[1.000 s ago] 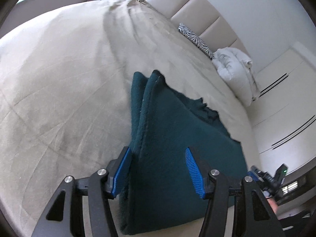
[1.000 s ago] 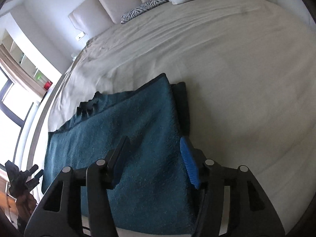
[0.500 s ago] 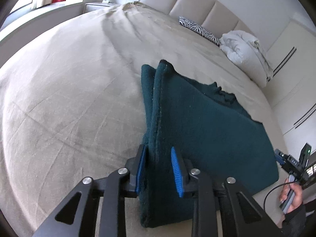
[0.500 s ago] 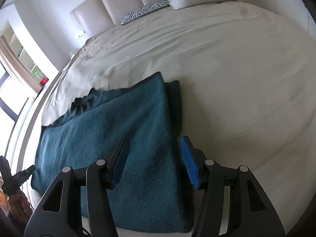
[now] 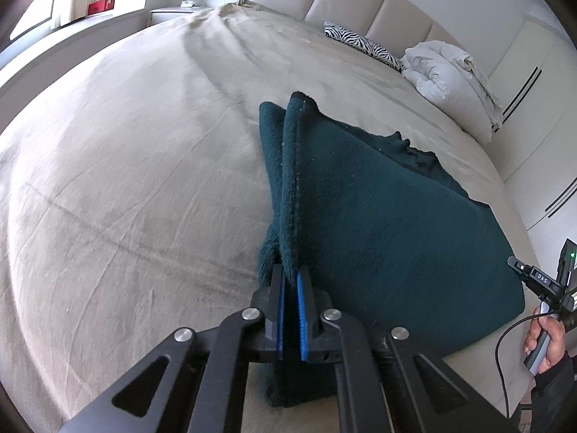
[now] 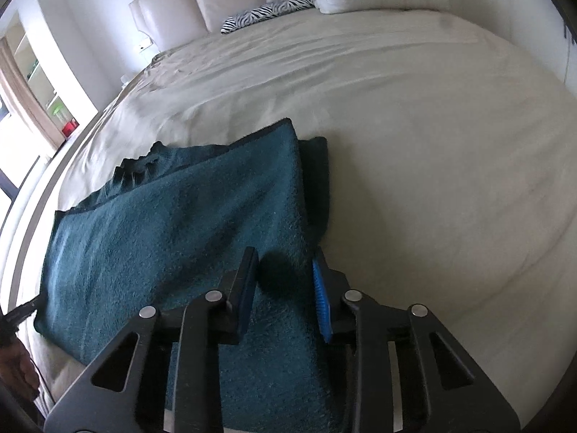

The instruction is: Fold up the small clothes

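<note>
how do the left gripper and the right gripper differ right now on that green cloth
The left gripper has just closed and pinches an edge of the green cloth; the right gripper has been closing but a gap remains, cloth between its jaws. The left lifts the cloth into a ridge; under the right it lies flat. Both point down at the bed.

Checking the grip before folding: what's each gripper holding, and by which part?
Left gripper pinches the teal cloth by its left edge. Right gripper, jaws closing, straddles the right edge, not yet clamped.
</note>
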